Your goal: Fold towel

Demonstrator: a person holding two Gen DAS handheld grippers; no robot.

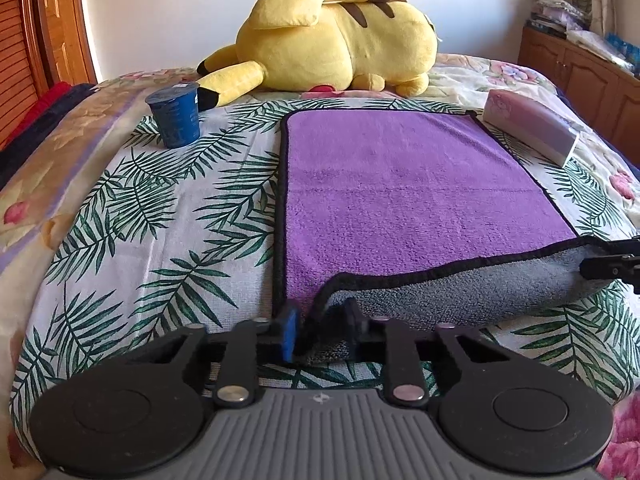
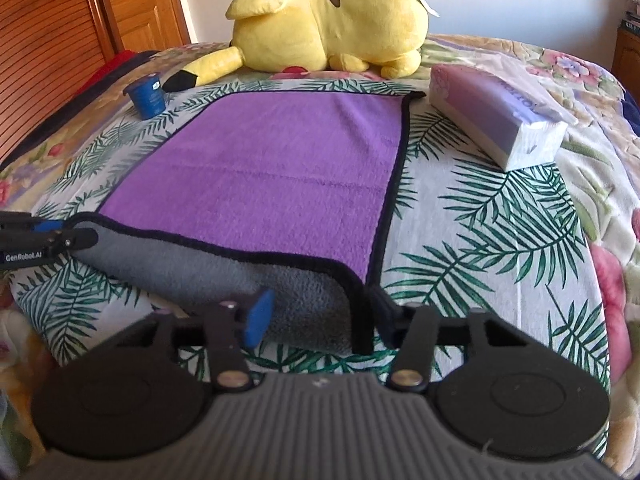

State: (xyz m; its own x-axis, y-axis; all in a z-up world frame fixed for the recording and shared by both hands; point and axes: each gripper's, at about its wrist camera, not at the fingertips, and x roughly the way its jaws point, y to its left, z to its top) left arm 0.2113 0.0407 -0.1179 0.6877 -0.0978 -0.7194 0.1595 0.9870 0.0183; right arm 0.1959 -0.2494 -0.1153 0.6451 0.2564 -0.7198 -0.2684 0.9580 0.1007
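Note:
A purple towel (image 1: 400,192) with a grey underside and black trim lies flat on a leaf-print cloth; it also shows in the right wrist view (image 2: 280,168). Its near edge is lifted and rolled over, showing grey. My left gripper (image 1: 320,328) is shut on the towel's near left corner. My right gripper (image 2: 320,312) holds the near right corner between its jaws, which stand fairly wide around the bunched fabric. Each gripper shows at the edge of the other's view, the right one (image 1: 612,264) and the left one (image 2: 48,236).
A big yellow plush toy (image 1: 340,36) lies beyond the towel. A blue cup (image 1: 176,114) stands at the far left. A pack of tissues (image 2: 500,116) lies at the far right. A wooden cabinet (image 1: 580,68) stands right of the bed, a wooden door (image 2: 140,0) at the left.

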